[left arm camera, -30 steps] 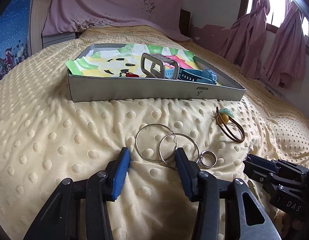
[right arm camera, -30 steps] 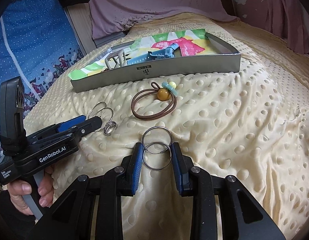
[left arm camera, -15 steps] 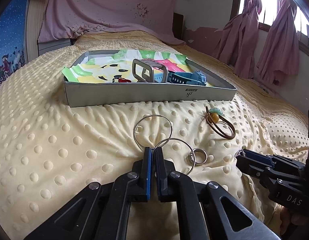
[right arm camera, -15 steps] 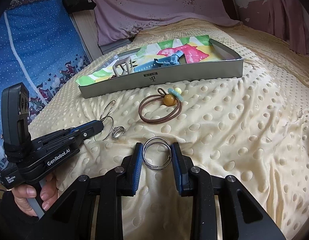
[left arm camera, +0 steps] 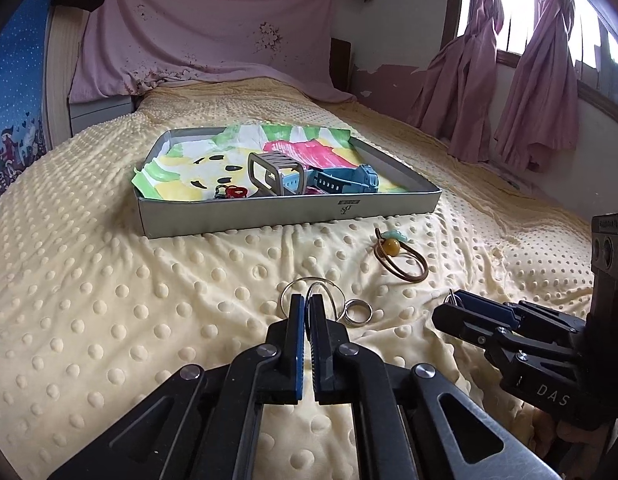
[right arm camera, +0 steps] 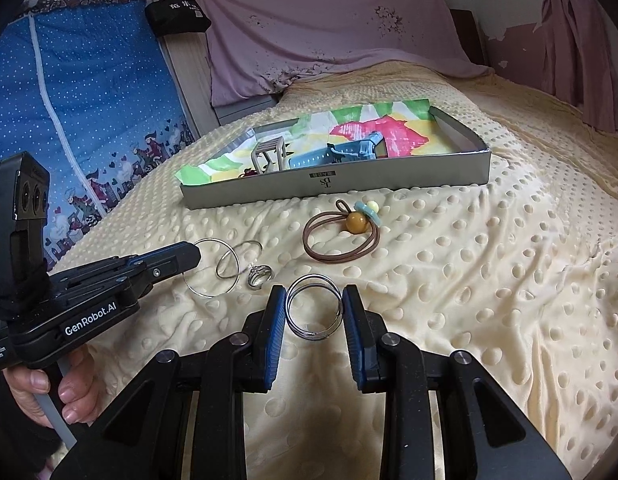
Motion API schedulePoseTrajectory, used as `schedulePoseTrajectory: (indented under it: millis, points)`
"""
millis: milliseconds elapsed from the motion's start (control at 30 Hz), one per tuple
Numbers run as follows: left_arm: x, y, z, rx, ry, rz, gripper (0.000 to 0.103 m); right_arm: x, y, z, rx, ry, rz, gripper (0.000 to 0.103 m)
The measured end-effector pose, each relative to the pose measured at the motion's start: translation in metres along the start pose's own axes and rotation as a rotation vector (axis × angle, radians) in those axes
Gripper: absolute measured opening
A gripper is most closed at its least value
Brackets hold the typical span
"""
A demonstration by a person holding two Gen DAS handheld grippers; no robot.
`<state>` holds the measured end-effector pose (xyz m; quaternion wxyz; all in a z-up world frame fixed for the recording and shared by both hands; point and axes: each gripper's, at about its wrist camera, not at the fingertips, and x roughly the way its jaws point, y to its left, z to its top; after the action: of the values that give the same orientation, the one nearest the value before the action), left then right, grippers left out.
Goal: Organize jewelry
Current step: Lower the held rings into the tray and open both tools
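Note:
My left gripper (left arm camera: 307, 307) is shut on a pair of thin silver bangles (left arm camera: 314, 293) on the yellow dotted blanket; a small silver ring (left arm camera: 359, 312) lies just right of them. In the right wrist view the left gripper (right arm camera: 192, 254) pinches the bangles (right arm camera: 223, 267) by their rim. My right gripper (right arm camera: 315, 314) is shut on a second pair of silver rings (right arm camera: 315, 308), gripped across their width between the blue pads. A brown hair tie with an amber bead (right arm camera: 341, 236) lies between the grippers and the grey tray (right arm camera: 329, 190).
The tray (left arm camera: 269, 216) is lined with colourful paper and holds a beige hair clip (left arm camera: 275, 174), a blue clip (left arm camera: 345, 180) and a small red piece (left arm camera: 233, 191). A blue patterned panel (right arm camera: 89, 120) stands left; pink curtains (left arm camera: 529, 92) hang right.
My left gripper went from open around the bangles to shut on them. Both views have risen and pulled back a little. The right gripper has kept its rings between the pads.

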<state>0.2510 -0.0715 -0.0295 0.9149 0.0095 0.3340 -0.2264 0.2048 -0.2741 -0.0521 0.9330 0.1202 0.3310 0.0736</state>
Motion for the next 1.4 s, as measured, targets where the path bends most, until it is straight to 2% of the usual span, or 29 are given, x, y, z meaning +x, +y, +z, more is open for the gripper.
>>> schedulePoseTrajectory:
  millis: [367, 533, 767, 1067, 1233, 1400]
  points:
    - [-0.026, 0.0, 0.014, -0.02, -0.038, 0.001, 0.003, -0.013, -0.003, 0.007, 0.035, -0.041, 0.029, 0.026]
    - [-0.036, -0.002, 0.035, -0.026, -0.076, 0.012, 0.003, -0.017, -0.006, 0.031, 0.039, -0.08, 0.044, 0.026]
    - [-0.038, 0.003, 0.073, -0.046, -0.146, 0.036, 0.003, -0.013, -0.004, 0.074, -0.027, -0.13, 0.03, 0.025]
    - [-0.007, 0.032, 0.114, -0.098, -0.188, 0.075, 0.003, 0.032, 0.011, 0.125, -0.104, -0.138, 0.012, 0.025]
    - [0.015, 0.053, 0.114, -0.13, -0.167, 0.093, 0.003, 0.056, 0.02, 0.136, -0.127, -0.127, 0.019, 0.025]
    - [0.039, 0.072, 0.1, -0.176, -0.11, 0.078, 0.003, 0.08, 0.026, 0.131, -0.148, -0.079, 0.012, 0.026]
